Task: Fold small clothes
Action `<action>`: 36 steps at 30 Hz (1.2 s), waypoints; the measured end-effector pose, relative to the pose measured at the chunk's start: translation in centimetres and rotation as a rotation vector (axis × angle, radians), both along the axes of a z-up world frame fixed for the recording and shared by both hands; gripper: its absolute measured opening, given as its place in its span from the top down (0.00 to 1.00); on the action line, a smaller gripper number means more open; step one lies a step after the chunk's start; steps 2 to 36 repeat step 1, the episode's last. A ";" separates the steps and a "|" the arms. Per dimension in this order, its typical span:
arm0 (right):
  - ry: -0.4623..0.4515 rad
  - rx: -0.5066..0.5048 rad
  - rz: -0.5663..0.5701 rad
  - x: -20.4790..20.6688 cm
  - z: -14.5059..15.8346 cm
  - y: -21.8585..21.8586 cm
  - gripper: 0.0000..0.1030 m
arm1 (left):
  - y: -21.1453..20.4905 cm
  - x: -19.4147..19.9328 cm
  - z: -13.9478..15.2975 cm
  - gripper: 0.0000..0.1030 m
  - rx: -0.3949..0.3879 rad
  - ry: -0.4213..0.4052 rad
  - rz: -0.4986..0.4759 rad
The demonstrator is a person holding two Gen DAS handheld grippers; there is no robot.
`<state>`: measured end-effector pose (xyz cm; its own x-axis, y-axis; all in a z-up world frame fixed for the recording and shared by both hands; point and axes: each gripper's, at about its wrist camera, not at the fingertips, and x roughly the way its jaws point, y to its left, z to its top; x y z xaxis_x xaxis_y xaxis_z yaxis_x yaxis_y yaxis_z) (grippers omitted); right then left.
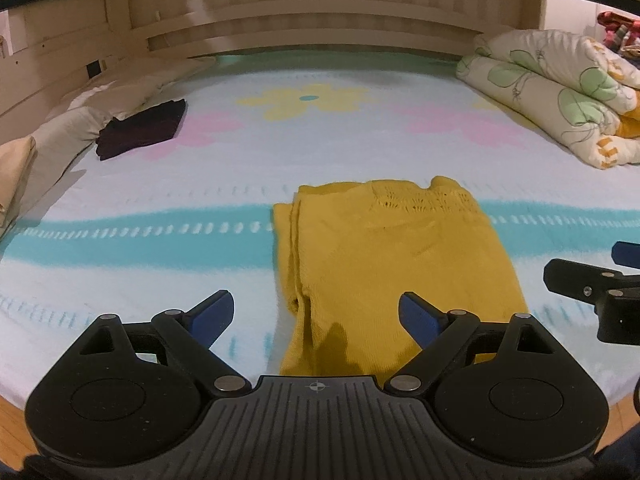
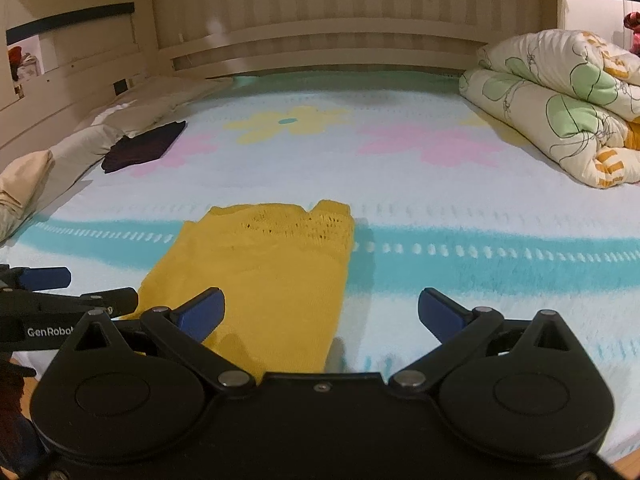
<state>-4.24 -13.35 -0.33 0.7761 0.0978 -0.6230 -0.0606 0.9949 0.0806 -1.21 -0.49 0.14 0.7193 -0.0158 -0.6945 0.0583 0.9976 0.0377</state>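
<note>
A yellow knit garment [image 1: 392,264] lies folded lengthwise on the bed, its lace neckline at the far end. It also shows in the right wrist view [image 2: 264,276]. My left gripper [image 1: 316,312] is open and empty, just above the garment's near left edge. My right gripper [image 2: 320,312] is open and empty, over the garment's near right edge. The right gripper shows at the right edge of the left wrist view [image 1: 600,280]. The left gripper shows at the left edge of the right wrist view [image 2: 60,288].
A folded dark purple garment [image 1: 140,130] lies far left on the flowered bedspread [image 1: 160,240]. Pillows [image 1: 60,136] line the left side. A rolled floral quilt [image 1: 560,92] sits far right. A wooden headboard wall [image 1: 320,20] is behind.
</note>
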 end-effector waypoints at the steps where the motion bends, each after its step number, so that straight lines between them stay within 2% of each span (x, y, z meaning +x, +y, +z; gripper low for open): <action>1: 0.004 0.000 -0.001 0.0 -0.1 0.0 0.00 | 0.0 0.0 0.0 0.13 0.000 0.002 -0.001; 36: 0.004 0.000 -0.001 0.0 -0.1 0.0 0.00 | 0.0 0.0 0.0 0.13 0.000 0.002 -0.001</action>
